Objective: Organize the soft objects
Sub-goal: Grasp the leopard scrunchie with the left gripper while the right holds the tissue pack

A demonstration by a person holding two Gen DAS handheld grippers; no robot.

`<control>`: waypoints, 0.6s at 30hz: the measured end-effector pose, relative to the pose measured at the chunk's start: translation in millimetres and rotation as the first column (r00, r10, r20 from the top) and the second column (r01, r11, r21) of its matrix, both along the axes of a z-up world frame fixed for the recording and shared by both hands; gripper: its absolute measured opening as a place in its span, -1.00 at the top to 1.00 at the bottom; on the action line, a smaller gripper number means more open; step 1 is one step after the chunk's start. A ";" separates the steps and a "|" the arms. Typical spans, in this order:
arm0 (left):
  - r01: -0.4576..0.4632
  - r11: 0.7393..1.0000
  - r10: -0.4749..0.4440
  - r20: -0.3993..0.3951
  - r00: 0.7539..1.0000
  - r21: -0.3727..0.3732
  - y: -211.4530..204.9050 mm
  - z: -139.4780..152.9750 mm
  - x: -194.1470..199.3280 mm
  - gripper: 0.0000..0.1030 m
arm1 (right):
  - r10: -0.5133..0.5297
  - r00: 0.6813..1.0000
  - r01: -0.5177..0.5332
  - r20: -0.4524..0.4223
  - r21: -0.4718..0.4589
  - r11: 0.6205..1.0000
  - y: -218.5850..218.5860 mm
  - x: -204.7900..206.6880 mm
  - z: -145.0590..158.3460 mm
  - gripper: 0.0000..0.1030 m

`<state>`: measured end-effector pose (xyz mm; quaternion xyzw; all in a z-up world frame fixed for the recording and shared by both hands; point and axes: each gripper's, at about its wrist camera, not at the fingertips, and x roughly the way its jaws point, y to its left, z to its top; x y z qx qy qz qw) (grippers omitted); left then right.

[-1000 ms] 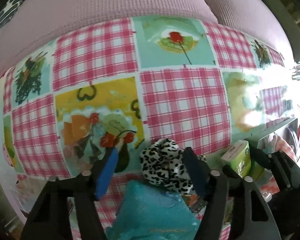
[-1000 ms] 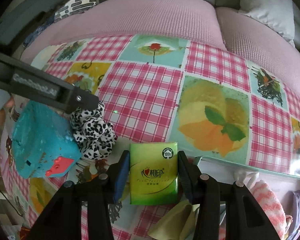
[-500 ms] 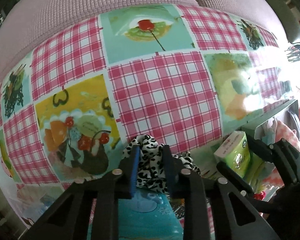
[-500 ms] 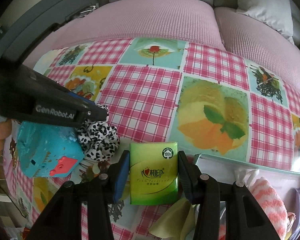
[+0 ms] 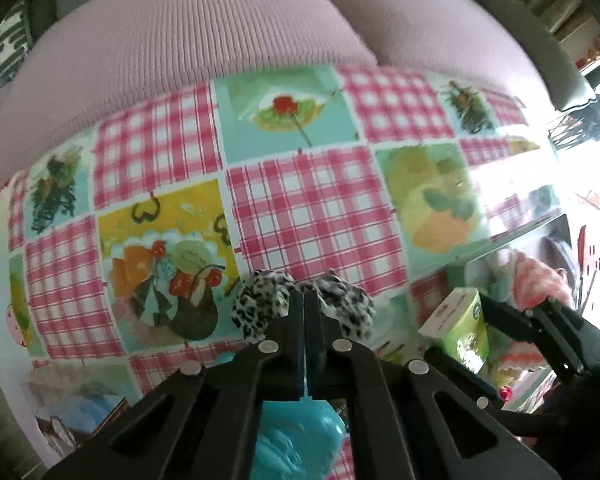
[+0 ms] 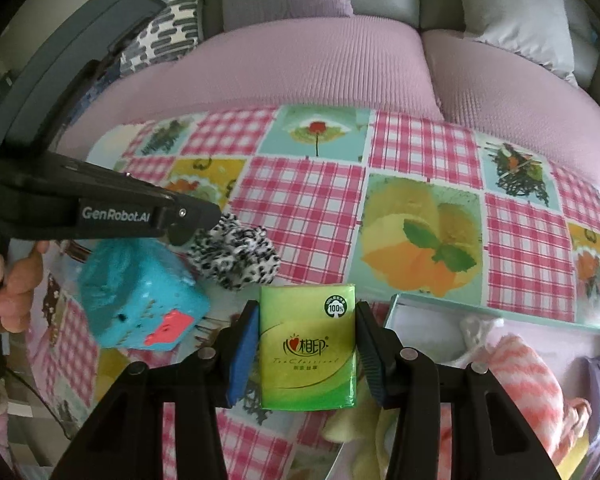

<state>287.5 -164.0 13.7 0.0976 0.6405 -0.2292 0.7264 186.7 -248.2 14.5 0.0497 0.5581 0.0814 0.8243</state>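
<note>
We locate the leopard-print scrunchie [image 5: 260, 300] near the front of the checked tablecloth [image 5: 312, 216], just beside the blue plush cube [image 6: 140, 300]. The left gripper [image 5: 303, 300] is clamped on the scrunchie: its blue pads are pressed almost together, and the fabric bulges out on both sides of the tips. In the right wrist view the same gripper [image 6: 188, 228] comes in from the left, with the scrunchie [image 6: 236, 256] bunched at its tip above the cube. We cannot tell from either view whether the scrunchie touches the cloth or is lifted clear of it.

The right gripper [image 6: 306, 344] is clamped on the green tissue pack [image 6: 308, 344], one pad flat against each long side, label facing the camera. In the left wrist view the pack [image 5: 460, 332] appears at the lower right, held by the right gripper [image 5: 484, 316].

To the right of the pack we see a shallow box [image 6: 500, 314] with a pale teal rim. It contains a pink-and-white striped cloth [image 6: 528, 372]; other items in the box are too blurred to identify. A pink sofa cushion [image 6: 300, 68] lies beyond the far edge of the tablecloth.
</note>
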 end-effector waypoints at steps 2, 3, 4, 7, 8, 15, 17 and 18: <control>-0.006 1.000 0.006 0.023 1.000 -0.016 5.7 13.0 -2.4 1.00 | -0.006 1.000 0.006 0.021 0.001 1.000 1.3 -7.0 10.0 0.04; -0.002 1.000 0.003 0.035 0.999 -0.021 8.0 19.0 -4.1 1.00 | -0.008 0.999 0.008 0.032 -0.001 1.000 2.2 -10.6 14.9 0.04; 0.001 1.000 0.000 0.044 0.999 -0.018 6.8 24.2 -7.1 1.00 | -0.010 0.999 0.010 0.038 -0.001 1.000 2.5 -13.0 18.5 0.04; -0.011 1.000 0.011 0.057 0.998 0.003 7.6 28.8 -10.9 1.00 | -0.015 0.998 0.015 0.055 0.010 1.000 3.3 -23.3 29.1 0.04; -0.015 1.000 0.014 0.053 0.998 0.001 8.5 27.7 -11.5 1.00 | -0.016 0.998 0.016 0.058 0.004 1.000 3.6 -26.3 31.0 0.04; -0.025 0.999 0.025 -0.012 1.000 0.039 6.5 5.5 -4.8 0.89 | -0.032 0.999 0.032 0.044 0.004 0.999 -6.0 -33.1 26.8 0.04; -0.031 0.998 0.032 -0.024 0.999 0.048 2.2 -1.1 -0.8 0.53 | -0.037 0.998 0.037 0.041 0.007 0.999 -8.8 -31.8 24.6 0.04; -0.033 0.998 0.034 -0.028 0.999 0.051 0.7 -4.5 0.9 0.28 | -0.038 0.998 0.038 0.040 0.009 0.999 -9.8 -31.3 23.5 0.04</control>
